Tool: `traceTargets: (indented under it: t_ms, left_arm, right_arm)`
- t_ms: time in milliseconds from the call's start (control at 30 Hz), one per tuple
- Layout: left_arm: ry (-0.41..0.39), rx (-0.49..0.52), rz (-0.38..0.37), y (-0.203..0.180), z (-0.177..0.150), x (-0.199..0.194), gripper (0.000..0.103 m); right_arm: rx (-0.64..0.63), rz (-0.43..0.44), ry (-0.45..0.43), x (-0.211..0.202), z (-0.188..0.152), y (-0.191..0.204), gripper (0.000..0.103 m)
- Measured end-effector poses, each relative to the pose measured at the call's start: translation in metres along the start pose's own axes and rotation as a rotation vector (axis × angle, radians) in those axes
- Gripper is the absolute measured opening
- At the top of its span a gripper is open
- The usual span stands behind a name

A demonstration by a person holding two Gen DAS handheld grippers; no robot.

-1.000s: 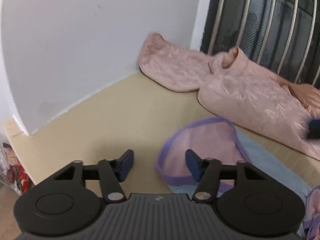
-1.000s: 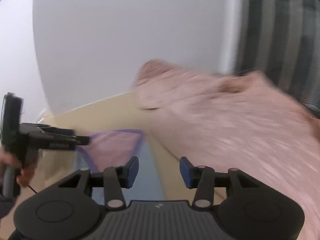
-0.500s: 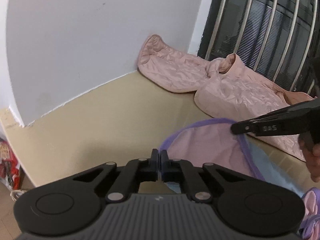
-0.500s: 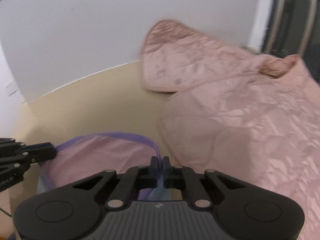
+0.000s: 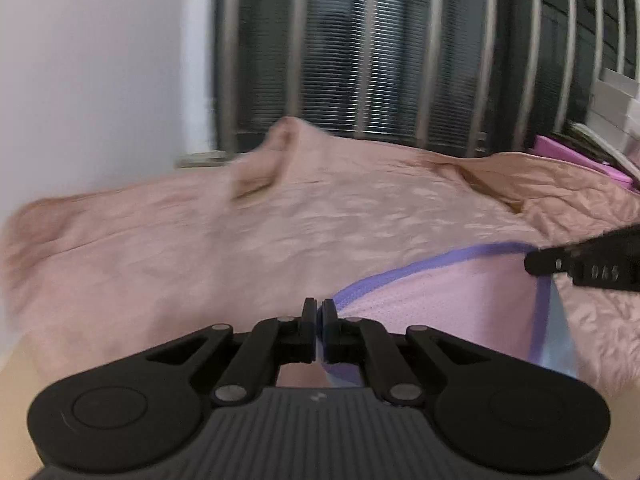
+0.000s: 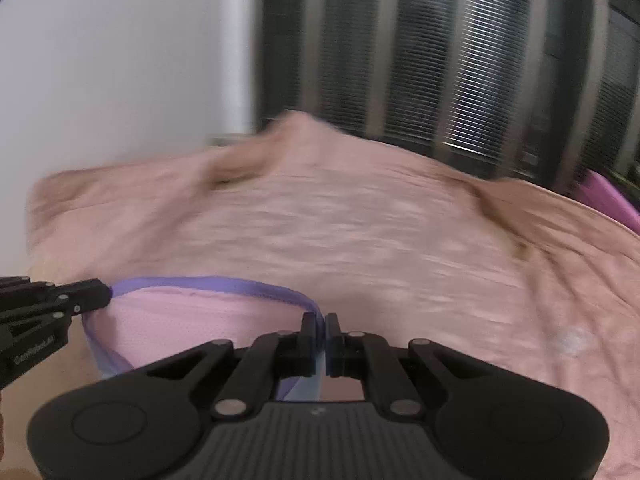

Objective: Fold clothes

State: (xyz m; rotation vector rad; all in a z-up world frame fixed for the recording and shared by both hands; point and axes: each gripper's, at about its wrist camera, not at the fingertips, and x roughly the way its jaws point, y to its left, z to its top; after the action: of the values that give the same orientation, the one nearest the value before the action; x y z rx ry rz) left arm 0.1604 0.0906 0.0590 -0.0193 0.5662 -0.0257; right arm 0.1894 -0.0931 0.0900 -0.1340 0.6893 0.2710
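A pink mesh garment with purple trim (image 5: 448, 300) and a light blue part hangs stretched between my two grippers. My left gripper (image 5: 319, 312) is shut on its left trim corner. My right gripper (image 6: 323, 326) is shut on the trim at the other corner. Each gripper shows in the other's view: the right one (image 5: 532, 264) at the right edge, the left one (image 6: 106, 292) at the left edge. The garment (image 6: 200, 320) is lifted in front of a quilted pink jacket (image 5: 280, 232).
The quilted pink jacket (image 6: 360, 232) lies spread behind, against a white wall (image 5: 100, 80) and a barred window (image 5: 400, 60). A purple item (image 5: 576, 160) and white boxes (image 5: 616, 100) sit at the far right. Both views are motion-blurred.
Both grippers closed on the garment's trim corners, then lifted it and swung towards the window. The tan surface has dropped out of view.
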Motion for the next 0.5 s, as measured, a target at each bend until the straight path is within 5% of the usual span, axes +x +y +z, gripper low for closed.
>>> traceTargets:
  t_ms: [67,133,167,233,400,500]
  left_arm:
    - [0.001,0.0,-0.012,-0.009,0.0,0.001,0.011]
    - [0.006,0.0,-0.025,-0.01,-0.005,-0.015,0.035]
    - [0.012,0.001,-0.032,-0.009,-0.009,-0.025,0.039]
    - [0.032,-0.006,-0.054,-0.008,-0.022,-0.051,0.041]
    - [0.096,-0.08,-0.2,-0.017,-0.078,-0.122,0.05]
    - [0.127,-0.089,-0.217,-0.036,-0.11,-0.142,0.049]
  right_arm:
    - [0.034,-0.049,0.012,0.003,-0.006,-0.02,0.009]
    - [0.041,-0.036,-0.02,-0.016,-0.018,-0.034,0.013]
    - [0.05,-0.019,-0.048,-0.031,-0.026,-0.04,0.025]
    - [0.064,0.025,-0.098,-0.062,-0.044,-0.048,0.039]
    - [0.06,0.234,-0.082,-0.124,-0.119,-0.026,0.04]
    - [0.062,0.307,-0.023,-0.139,-0.161,-0.006,0.039]
